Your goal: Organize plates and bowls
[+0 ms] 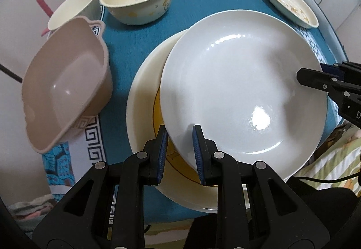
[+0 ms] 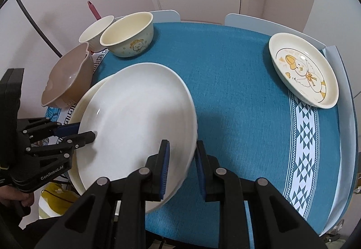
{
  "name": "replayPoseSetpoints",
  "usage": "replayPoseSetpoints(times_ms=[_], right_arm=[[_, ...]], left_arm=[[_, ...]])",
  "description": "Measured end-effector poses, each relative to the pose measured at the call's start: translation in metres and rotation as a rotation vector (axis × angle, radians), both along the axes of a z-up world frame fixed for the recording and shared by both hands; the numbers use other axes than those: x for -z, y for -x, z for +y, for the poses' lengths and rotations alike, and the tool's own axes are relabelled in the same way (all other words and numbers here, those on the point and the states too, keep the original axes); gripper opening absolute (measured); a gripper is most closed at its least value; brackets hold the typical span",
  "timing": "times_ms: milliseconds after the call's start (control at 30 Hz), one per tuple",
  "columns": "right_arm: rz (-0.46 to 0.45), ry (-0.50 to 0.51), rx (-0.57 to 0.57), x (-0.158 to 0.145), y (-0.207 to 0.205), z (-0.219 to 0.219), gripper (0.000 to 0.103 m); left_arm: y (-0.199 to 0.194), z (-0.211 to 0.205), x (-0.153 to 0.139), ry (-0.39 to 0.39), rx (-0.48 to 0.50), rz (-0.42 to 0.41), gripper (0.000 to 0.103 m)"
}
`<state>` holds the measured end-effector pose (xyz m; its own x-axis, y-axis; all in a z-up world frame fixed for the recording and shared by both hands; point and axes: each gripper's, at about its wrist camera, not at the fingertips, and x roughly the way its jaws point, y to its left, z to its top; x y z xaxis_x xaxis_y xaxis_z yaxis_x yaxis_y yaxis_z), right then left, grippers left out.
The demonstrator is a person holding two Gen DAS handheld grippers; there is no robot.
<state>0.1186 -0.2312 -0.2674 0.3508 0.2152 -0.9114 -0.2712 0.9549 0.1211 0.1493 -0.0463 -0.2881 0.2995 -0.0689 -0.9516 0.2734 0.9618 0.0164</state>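
A: Step in hand: stacking. White plate (image 1: 243, 91) pinched at opposite rims by left tool (image 1: 180, 149) and right tool (image 2: 182, 165); both clamp it, rim between the pads. It sits tilted over the cream plate (image 1: 144, 100), centre frame.

B: Seated yet?

A: Cannot tell; looks off-centre, shifted toward frame right. Next move, I judge: lower level, centre it, then spread both tools together.

B: Others?

A: Duck plate (image 2: 304, 70) upper right on the desk (image 2: 237, 91); bowls (image 2: 128, 34) upper left.
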Motion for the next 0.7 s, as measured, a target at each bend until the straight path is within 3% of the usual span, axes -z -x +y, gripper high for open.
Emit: replayPoseSetpoints(times_ms=[367,700], right_arm=[[0.008,0.038,-0.037,0.000,0.005,0.009,0.021],[-0.006,0.098,-0.073,0.003,0.008,0.020,0.021]], left_arm=[[0.000,-0.020,0.001,-0.186,0.029,-0.054,0.020],[0.013,-0.029,0.000,-0.289,0.051,-0.100,0.020]])
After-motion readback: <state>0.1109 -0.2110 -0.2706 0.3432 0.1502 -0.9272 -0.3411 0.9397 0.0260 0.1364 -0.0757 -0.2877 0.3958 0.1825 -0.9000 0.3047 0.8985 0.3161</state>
